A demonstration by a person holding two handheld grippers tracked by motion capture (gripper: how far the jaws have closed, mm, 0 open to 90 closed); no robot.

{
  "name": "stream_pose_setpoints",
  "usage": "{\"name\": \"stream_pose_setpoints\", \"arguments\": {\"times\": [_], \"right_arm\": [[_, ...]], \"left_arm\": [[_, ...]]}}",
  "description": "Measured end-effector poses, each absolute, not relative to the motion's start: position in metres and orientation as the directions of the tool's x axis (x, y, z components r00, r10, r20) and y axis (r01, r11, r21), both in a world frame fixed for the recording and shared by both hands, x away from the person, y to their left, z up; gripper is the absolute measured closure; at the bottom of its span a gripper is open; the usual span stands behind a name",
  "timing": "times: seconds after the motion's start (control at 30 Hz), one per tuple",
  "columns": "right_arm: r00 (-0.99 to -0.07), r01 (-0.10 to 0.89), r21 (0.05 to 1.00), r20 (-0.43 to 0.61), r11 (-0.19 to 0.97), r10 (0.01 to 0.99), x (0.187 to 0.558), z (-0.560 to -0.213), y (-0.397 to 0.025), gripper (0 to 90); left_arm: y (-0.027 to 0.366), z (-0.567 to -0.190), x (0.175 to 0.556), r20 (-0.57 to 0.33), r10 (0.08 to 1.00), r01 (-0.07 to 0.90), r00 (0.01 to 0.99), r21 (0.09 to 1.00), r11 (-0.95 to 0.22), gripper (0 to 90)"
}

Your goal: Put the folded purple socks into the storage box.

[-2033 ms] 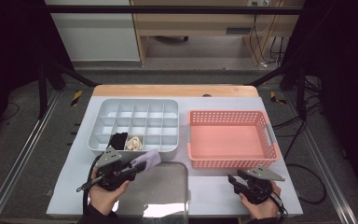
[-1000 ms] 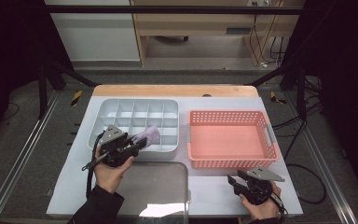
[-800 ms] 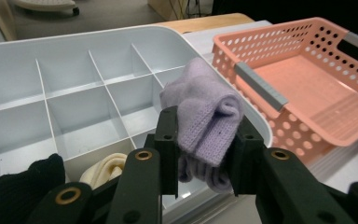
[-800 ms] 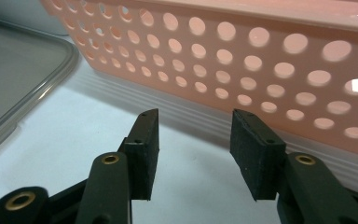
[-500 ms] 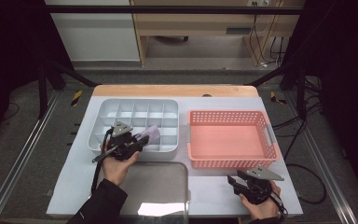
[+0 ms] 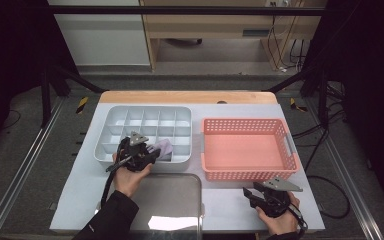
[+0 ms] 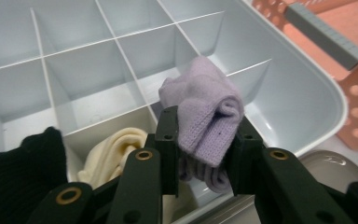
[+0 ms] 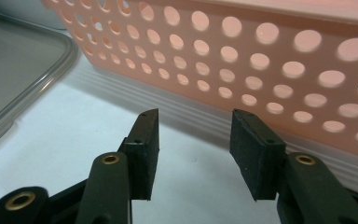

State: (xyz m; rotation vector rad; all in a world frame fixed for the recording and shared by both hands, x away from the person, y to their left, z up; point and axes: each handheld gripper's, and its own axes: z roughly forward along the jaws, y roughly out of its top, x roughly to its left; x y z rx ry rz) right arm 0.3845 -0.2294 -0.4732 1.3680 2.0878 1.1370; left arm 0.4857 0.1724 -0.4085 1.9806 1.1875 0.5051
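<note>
- Left gripper (image 6: 152,153) (image 7: 205,140): jaws clamped on a rolled lilac sock (image 7: 207,112) (image 6: 162,147), which bulges above and below the pads.
- Sock position: held over the front row of the grey divided tray (image 6: 111,116) (image 7: 303,93), above a compartment towards the tray's right end; whether it touches the compartment floor cannot be told.
- Tray contents seen from the left gripper view: a cream sock (image 7: 109,151) in the compartment just left of the lilac one, and a black sock (image 7: 23,163) one compartment further left. The other compartments in view are bare.
- Right gripper (image 6: 252,196) (image 8: 193,149): jaws apart, nothing between them, held low over the white table (image 6: 220,202) (image 8: 51,140) at the front right.
- Right gripper view: jaws face the perforated wall of the pink basket (image 6: 250,150) (image 8: 261,56), near it but not touching.
- A clear lid (image 6: 172,200) (image 8: 18,60) lies flat on the table in front of the tray, between the two hands.
- The basket stands just right of the tray.
</note>
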Motion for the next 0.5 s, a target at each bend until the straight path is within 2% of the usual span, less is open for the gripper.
{"name": "stream_pose_setpoints", "arguments": {"times": [0.5], "right_arm": [[-0.455,0.578,0.790,0.107,0.203,0.884,0.386,-0.475,-0.226,52.9]], "left_arm": [[0.161,-0.417,0.492,-0.048,0.848,0.601,0.528,0.726,-0.333,68.9]]}}
